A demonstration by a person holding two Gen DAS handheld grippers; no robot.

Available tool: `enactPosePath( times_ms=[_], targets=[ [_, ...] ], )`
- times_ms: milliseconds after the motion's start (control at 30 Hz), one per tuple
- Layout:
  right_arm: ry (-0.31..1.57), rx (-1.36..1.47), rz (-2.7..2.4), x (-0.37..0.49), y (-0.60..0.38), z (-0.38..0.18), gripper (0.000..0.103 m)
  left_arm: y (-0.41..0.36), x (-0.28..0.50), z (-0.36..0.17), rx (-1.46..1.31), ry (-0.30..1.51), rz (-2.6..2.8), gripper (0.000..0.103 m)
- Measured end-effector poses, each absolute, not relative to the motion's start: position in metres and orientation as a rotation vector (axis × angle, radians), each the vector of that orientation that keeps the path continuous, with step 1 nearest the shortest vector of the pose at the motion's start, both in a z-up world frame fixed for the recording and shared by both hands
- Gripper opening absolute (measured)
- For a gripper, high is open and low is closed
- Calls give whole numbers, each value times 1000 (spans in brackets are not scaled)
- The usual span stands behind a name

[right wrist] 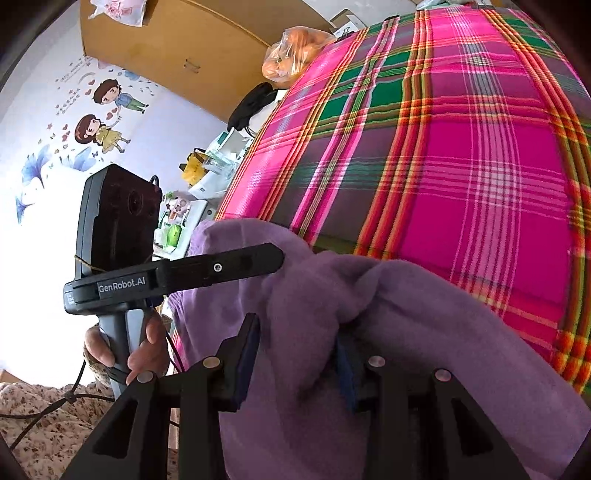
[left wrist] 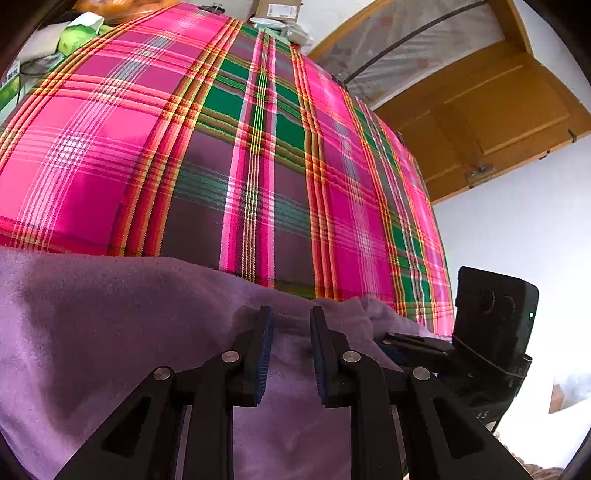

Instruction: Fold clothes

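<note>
- Landmark: plaid cloth (left wrist: 258, 155), pink, green and purple, spread flat across a broad surface.
- Container: a clear plastic bag (right wrist: 291, 51) at the far edge of the plaid cloth, holding orange-brown contents that cannot be identified.
- Container: a cardboard box (left wrist: 277, 9) beyond the far end of the plaid cloth carries a white label, too small to read.
- Task item: purple garment (left wrist: 110, 332), a soft fleecy fabric, lying bunched on the near edge of the plaid cloth and draped toward the cameras.
- Left gripper (left wrist: 291, 350): jaws parted by a narrow gap, blue pads facing each other, with the garment's stitched hem lying just under and between the tips; whether the pads actually pinch the fabric cannot be told.
- Right gripper (right wrist: 295, 354): jaws set apart; a raised fold of the purple garment fills the gap and covers the right-hand pad, so the grip itself cannot be judged.
- Hand (right wrist: 147, 350): wrapped around the grey handle of the left gripper, off the near corner of the plaid cloth.
- Writing: "GenRobot.AI" in white on the black body of the left gripper, seen from the right wrist view.
- Wall stickers (right wrist: 103, 114) of two cartoon children appear beyond that corner.
</note>
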State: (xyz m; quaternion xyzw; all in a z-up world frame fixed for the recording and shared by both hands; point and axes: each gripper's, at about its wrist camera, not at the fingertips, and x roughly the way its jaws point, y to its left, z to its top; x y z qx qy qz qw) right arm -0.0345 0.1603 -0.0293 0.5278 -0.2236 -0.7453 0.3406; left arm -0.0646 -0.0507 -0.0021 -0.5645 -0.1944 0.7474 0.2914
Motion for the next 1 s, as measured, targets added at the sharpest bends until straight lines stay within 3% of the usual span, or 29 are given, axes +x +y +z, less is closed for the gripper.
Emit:
enactPosePath(
  times_ms=[400, 533, 900, 933, 1000],
  targets=[
    [-756, 1166, -2037, -39, 180, -11, 37, -54, -64, 2, -1487, -557, 2006, 20],
    [-743, 1204, -2089, -49, 183, -11, 15, -52, -65, 2, -1489, -554, 2002, 20],
    [-778, 1209, -2274, -55, 205, -5, 15, -24, -73, 15, -1435, -410, 1975, 20],
    [-789, 1200, -2287, -52, 210, -4, 15, -20, -74, 17, -1426, -373, 1963, 22],
    [-806, 1175, -2317, -39, 219, -1, 15, -9, -76, 19, -1411, -298, 1920, 44]
  ],
)
